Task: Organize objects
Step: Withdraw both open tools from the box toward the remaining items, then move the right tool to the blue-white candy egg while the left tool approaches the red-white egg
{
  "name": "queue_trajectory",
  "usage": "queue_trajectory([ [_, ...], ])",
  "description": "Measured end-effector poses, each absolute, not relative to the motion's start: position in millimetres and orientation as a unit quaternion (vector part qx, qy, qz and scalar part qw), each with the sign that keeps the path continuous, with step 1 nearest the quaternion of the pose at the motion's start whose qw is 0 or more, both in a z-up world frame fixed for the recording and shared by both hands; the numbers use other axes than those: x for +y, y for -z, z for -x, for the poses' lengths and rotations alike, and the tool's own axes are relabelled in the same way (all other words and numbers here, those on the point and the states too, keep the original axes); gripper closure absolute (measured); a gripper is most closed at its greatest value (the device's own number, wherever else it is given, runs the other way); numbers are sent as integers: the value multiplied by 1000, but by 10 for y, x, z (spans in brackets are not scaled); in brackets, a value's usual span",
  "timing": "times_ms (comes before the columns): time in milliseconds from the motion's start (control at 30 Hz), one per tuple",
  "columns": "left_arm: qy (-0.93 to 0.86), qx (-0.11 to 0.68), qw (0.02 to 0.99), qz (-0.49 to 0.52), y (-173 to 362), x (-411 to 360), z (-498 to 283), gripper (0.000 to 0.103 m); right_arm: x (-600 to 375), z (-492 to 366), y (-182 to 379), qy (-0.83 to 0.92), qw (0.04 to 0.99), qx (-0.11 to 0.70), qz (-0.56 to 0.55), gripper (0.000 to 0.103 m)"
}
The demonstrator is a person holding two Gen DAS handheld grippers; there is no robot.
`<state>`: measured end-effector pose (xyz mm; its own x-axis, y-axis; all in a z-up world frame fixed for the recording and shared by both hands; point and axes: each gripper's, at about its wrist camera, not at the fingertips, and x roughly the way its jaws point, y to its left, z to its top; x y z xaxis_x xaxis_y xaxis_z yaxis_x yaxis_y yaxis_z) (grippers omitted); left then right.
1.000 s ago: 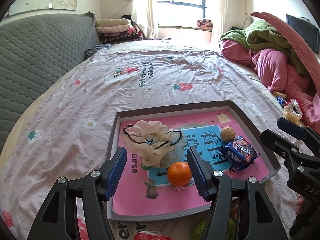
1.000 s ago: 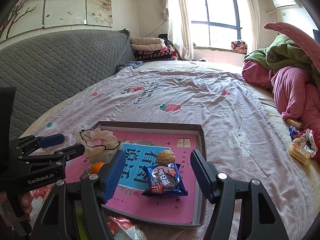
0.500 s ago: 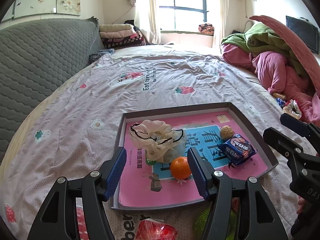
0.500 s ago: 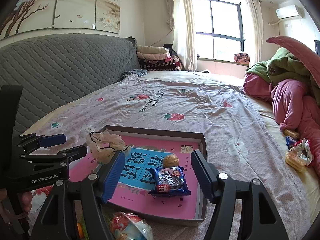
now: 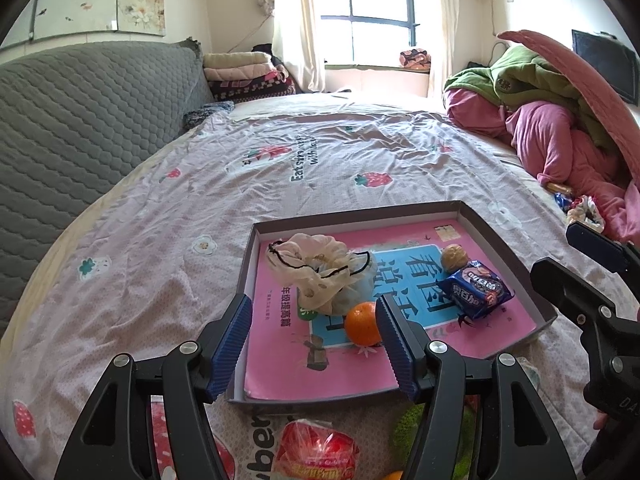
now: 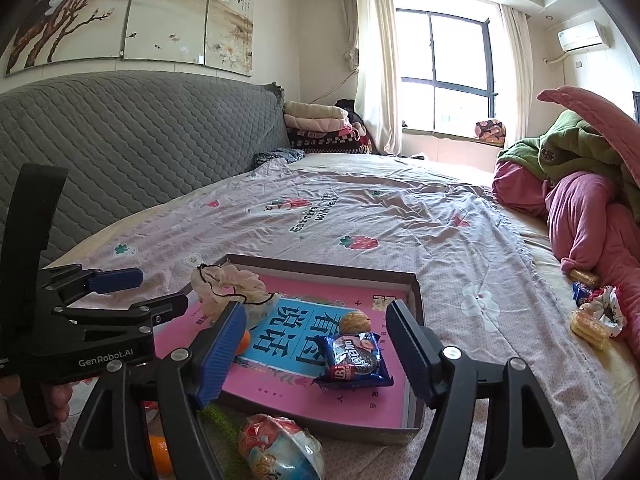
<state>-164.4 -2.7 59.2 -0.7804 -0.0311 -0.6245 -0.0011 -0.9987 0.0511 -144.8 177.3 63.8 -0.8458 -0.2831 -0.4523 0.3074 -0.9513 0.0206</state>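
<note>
A shallow grey tray (image 5: 360, 214) (image 6: 414, 308) with a pink liner lies on the bed. In it are a cream hair scrunchie (image 5: 316, 266) (image 6: 224, 286), an orange (image 5: 362, 322), a walnut (image 5: 454, 256) (image 6: 354, 322) and a blue Oreo packet (image 5: 478, 288) (image 6: 354, 360). My left gripper (image 5: 314, 344) is open and empty over the tray's near edge. My right gripper (image 6: 316, 354) is open and empty, near the Oreo packet. A red wrapped snack (image 5: 316, 452) (image 6: 280, 448) lies in front of the tray.
A green item (image 5: 408, 428) and a second orange (image 6: 160, 450) lie near the red snack. More snacks (image 6: 592, 316) lie by the pink and green bedding (image 5: 560, 128) on the right. A grey headboard (image 5: 80, 112) runs along the left.
Both grippers have drawn back toward me and risen, so the tray looks smaller and the red snack in front of it has come into view. Nothing in the tray moved.
</note>
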Motion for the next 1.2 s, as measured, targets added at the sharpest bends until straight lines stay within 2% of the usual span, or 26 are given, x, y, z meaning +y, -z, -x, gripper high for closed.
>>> queue_trajectory([
  [100, 943, -23, 9, -331, -578, -59, 1594, 34, 1775, 1424, -631, 960, 156, 22, -232, 30],
  [1200, 939, -12, 14, -343, -351, -209, 1009, 33, 1837, 1067, -545, 956, 154, 10, -249, 30],
])
